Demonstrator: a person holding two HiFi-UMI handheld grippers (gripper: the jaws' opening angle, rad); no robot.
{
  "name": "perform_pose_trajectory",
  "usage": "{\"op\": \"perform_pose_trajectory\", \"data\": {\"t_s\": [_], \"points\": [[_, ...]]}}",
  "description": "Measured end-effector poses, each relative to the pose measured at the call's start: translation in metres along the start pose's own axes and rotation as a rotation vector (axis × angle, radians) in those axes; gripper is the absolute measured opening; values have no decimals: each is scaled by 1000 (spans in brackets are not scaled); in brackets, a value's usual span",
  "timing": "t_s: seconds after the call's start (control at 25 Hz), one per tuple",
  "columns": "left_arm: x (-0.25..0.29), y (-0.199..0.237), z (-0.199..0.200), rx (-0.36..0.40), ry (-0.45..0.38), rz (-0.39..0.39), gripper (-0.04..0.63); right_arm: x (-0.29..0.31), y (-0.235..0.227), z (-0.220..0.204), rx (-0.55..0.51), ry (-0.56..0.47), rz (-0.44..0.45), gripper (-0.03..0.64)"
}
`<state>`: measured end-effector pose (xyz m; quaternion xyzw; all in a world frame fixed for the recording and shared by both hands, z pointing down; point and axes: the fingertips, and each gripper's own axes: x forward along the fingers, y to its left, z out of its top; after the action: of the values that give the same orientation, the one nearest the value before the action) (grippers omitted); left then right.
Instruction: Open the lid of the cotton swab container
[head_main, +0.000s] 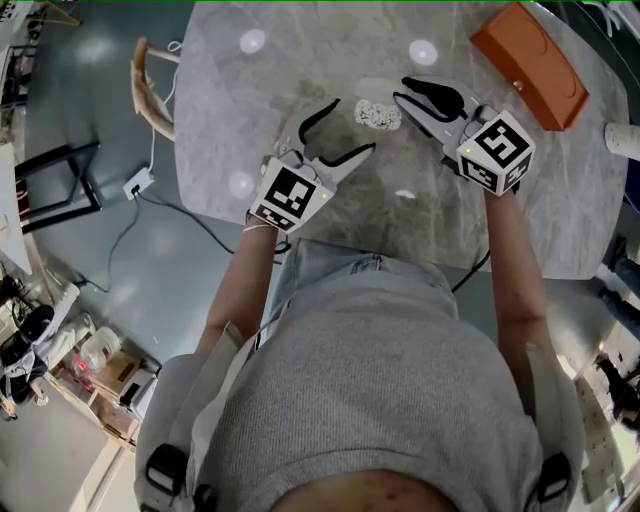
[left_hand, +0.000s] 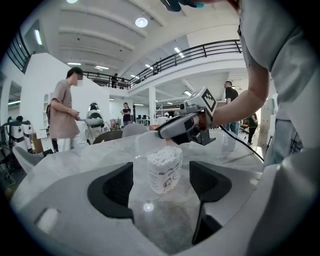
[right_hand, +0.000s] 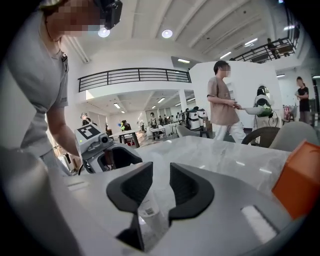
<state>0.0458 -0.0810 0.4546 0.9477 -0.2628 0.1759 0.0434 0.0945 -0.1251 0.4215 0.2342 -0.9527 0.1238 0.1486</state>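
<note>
Squarely ahead of the left gripper (head_main: 342, 132), the cotton swab container (head_main: 378, 114) stands upright near the middle of the grey marble worktop (head_main: 300, 60), white swabs showing at its top. The left gripper's 2 jaws stand wide apart and hold nothing, with the container just beyond their tips. The right gripper (head_main: 402, 89) reaches in from the other side, its tips at the clear lid (left_hand: 146, 142), which stands tipped up beside the container's mouth. Its jaws are narrow, with a clear barcoded piece (right_hand: 149, 212) low between them; whether the pads press on it cannot be told. An orange box (head_main: 530, 65) lies well apart at the worktop's far right.
</note>
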Motion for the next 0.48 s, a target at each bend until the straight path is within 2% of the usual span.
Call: {"op": "perform_pose_trajectory", "data": {"t_s": [0.16, 0.32, 0.48], "points": [[-7, 0, 7, -18, -27, 10, 350, -4, -1, 2, 67, -45, -1, 114], [-12, 0, 17, -21, -64, 7, 350, -8, 1, 3, 77, -70, -20, 118], [-17, 2, 33, -18, -116, 8, 342, -17, 5, 9, 66, -112, -74, 124]]}}
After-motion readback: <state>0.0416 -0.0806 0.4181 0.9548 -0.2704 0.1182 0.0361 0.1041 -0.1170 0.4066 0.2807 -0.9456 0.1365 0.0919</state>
